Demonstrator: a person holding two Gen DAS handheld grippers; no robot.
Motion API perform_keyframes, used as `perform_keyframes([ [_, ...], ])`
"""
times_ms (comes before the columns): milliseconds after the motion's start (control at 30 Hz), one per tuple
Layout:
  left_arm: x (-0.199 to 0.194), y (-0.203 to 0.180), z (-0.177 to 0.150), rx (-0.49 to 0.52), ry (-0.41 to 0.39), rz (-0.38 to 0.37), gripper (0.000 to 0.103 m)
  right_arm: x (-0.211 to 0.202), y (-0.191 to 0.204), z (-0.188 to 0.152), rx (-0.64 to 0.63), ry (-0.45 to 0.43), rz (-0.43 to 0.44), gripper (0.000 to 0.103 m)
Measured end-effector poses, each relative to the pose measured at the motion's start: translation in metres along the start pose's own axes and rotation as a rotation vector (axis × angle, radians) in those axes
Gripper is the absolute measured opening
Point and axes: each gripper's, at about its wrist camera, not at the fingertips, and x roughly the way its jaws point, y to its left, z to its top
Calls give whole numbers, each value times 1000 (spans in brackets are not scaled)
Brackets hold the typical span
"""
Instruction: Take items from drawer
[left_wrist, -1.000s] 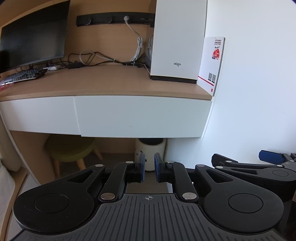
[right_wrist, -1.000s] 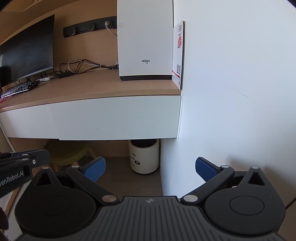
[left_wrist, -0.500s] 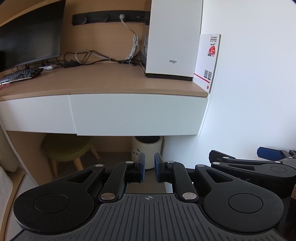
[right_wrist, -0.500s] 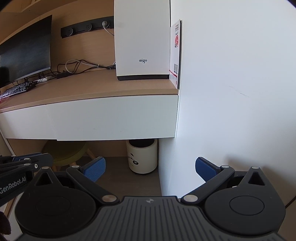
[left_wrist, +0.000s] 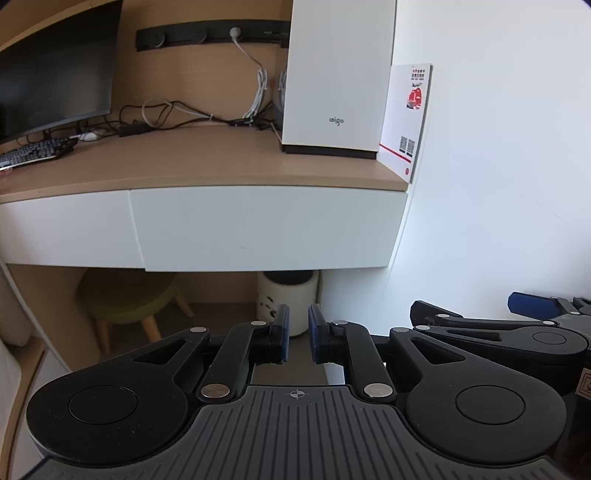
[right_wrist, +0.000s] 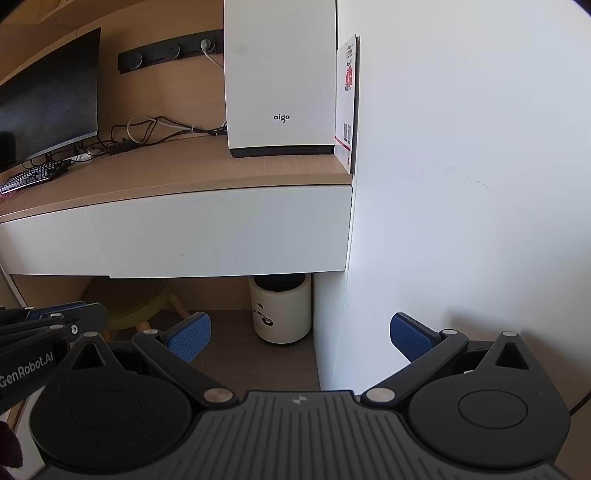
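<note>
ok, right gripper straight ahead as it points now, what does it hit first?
Probably the white side panel under the drawer, with the white bin just left of that line. The open right gripper is short of both; depth unclear.

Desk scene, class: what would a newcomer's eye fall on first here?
The tall white aigo computer tower stands on the wooden desktop, hard against the wall. Below it runs the closed white drawer front, and under that a white panda-face bin. In the foreground, the right gripper gapes open.
</note>
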Motion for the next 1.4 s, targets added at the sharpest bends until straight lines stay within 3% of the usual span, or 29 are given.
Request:
perform_keyframes([
  [967, -1, 3, -2, -8, 10, 9, 14, -1, 0, -2, -7, 16, -4, 103],
  [1400, 6, 12, 15, 55, 42, -12, 14, 3, -1, 5, 49, 34, -2, 103],
])
